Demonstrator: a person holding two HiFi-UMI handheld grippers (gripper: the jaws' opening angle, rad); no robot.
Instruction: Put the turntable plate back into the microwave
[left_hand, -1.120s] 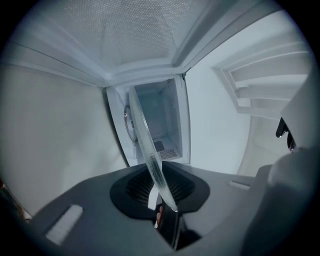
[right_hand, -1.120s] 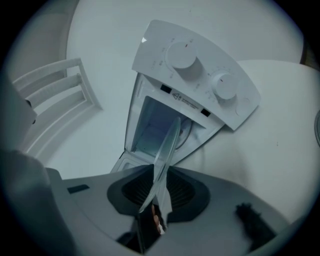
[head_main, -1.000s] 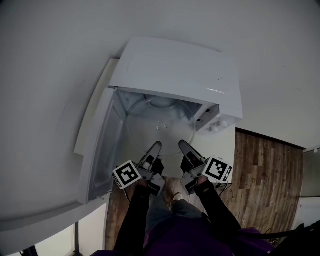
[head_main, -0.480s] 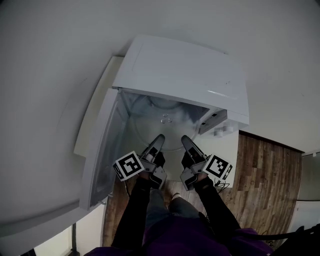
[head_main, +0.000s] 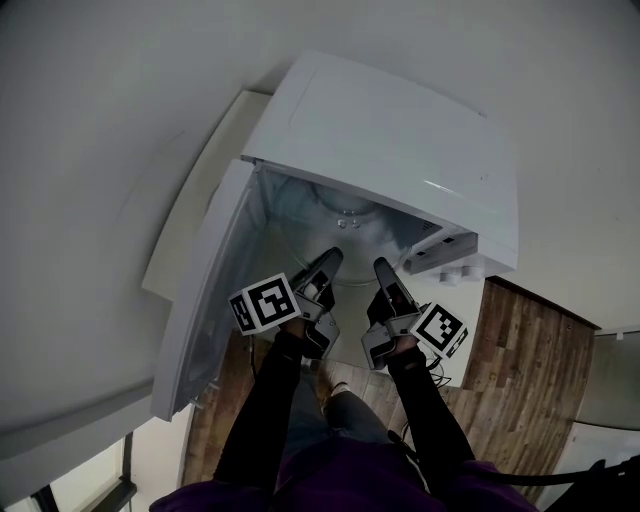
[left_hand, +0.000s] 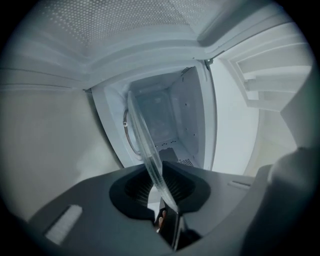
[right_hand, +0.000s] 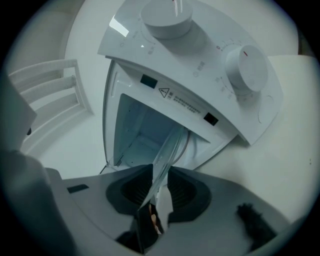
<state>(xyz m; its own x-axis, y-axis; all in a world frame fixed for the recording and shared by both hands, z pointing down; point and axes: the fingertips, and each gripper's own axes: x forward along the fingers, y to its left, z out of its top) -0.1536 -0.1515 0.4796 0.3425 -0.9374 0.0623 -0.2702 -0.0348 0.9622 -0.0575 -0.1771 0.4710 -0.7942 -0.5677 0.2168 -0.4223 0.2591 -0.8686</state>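
Two grips are noted on the turntable plate, partly inside the microwave: left hand-held gripper clamped on its rim, right hand-held gripper also on it, its jaws having just been opening; seating is judged in hand, level lowering then release being required next.

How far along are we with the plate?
Done: door open. In hand: left hand-held gripper and right hand-held gripper grip the turntable plate by its rim, partway inside the microwave; the right jaws have just been opening, rim between them. Left: seat it, release.
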